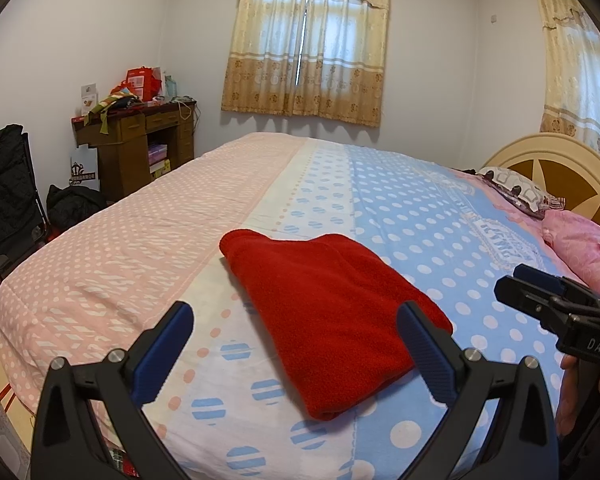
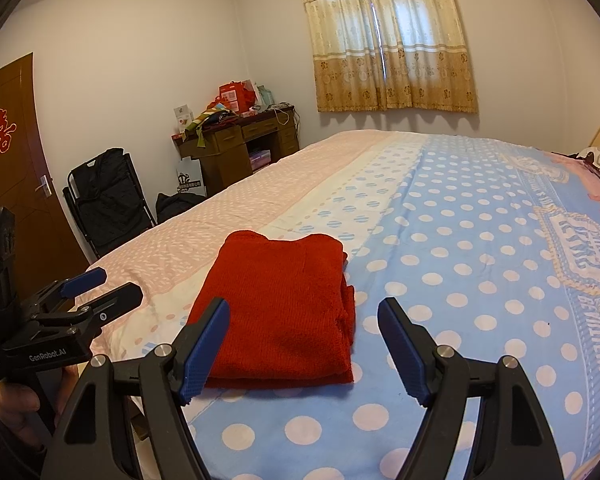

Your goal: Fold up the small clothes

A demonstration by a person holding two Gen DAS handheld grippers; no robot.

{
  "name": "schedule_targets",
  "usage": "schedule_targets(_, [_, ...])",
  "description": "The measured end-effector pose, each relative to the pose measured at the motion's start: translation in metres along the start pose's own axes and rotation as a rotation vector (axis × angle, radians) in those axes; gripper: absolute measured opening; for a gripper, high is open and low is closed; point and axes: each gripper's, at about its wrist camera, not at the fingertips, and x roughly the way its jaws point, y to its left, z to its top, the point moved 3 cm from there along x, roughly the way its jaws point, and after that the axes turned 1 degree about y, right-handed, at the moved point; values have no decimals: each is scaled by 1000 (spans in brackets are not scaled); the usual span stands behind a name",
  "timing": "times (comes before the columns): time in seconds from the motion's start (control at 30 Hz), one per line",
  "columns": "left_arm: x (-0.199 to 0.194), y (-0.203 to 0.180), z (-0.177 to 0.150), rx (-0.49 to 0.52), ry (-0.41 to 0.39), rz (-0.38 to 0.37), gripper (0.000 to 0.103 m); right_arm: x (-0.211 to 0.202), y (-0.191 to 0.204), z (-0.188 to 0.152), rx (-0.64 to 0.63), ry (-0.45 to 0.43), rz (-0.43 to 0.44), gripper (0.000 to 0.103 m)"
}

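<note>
A red knitted garment [image 1: 332,312] lies folded into a flat rectangle on the bed; it also shows in the right wrist view [image 2: 280,308]. My left gripper [image 1: 296,312] is open and empty, held just short of the garment's near edge. My right gripper [image 2: 304,312] is open and empty, also just short of the garment, its left finger over the near left corner. Each gripper shows from the side in the other's view: the right one [image 1: 512,280] at the right edge, the left one [image 2: 116,284] at the left edge, both above the bedspread.
The bedspread [image 1: 420,220] is pink on the left, blue with white dots on the right. Pillows [image 1: 580,248] and a headboard [image 1: 556,164] are at the far right. A cluttered wooden desk [image 1: 140,140], a black folding chair [image 2: 108,200] and a door [image 2: 16,152] stand beyond the bed's left side.
</note>
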Motion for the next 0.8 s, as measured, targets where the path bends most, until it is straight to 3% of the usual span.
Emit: schedule_targets(0.8, [-2,-3,3,27,-8,10,103,-10,12,-3,-10,-37,-1,77])
